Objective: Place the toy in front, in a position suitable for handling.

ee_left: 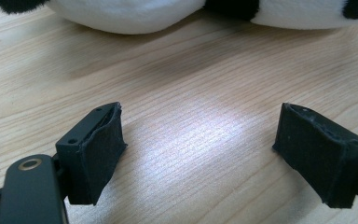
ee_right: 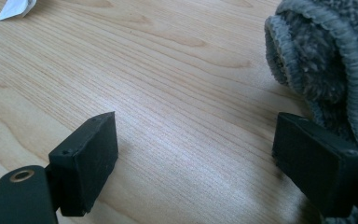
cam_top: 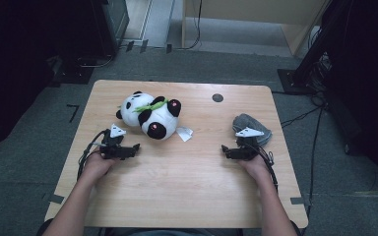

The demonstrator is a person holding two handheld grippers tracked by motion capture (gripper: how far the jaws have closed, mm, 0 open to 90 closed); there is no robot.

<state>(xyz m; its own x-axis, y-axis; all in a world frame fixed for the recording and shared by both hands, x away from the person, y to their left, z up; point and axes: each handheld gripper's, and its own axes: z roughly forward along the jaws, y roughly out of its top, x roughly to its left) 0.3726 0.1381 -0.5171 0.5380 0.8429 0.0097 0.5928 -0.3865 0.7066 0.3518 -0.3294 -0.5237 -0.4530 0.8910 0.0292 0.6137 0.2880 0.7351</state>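
A: Across the middle of the high view lies the wooden bench (cam_top: 177, 187), pale, with rounded corners, on a grey carpeted floor (cam_top: 24, 177). What sits on it, biggest first?

B: Biggest is the plush panda (cam_top: 150, 114), black and white, lying on its side at about eleven o'clock from the bench's centre, a green leaf across it. In the left gripper view its white belly and black patches (ee_left: 135, 14) run along the top edge, resting on the wood.

A: And next in size?

B: A grey fleecy cloth (cam_top: 258, 129), bunched up at about three o'clock, near the right edge. In the right gripper view its piped rim (ee_right: 326, 60) curls up at one o'clock, touching that gripper's outer pad.

A: Where are the hands?

B: The left gripper (cam_top: 130, 147) rests low on the bench at nine o'clock, just below the panda but apart from it. Its fingers (ee_left: 98, 154) stand wide apart with bare wood between them, holding nothing. The right gripper (cam_top: 225, 149) sits at four o'clock, right beside the cloth. Its fingers (ee_right: 88, 158) are also spread wide with nothing between them; the cloth lies outside the gap, against one pad.

A: Anything smaller?

B: A white paper tag (cam_top: 184, 133) just right of the panda's head, close to the centre; it shows at eleven o'clock in the right gripper view (ee_right: 16, 9). Smallest is a dark round cap (cam_top: 217, 97) set in the bench top at one o'clock, near the far edge.
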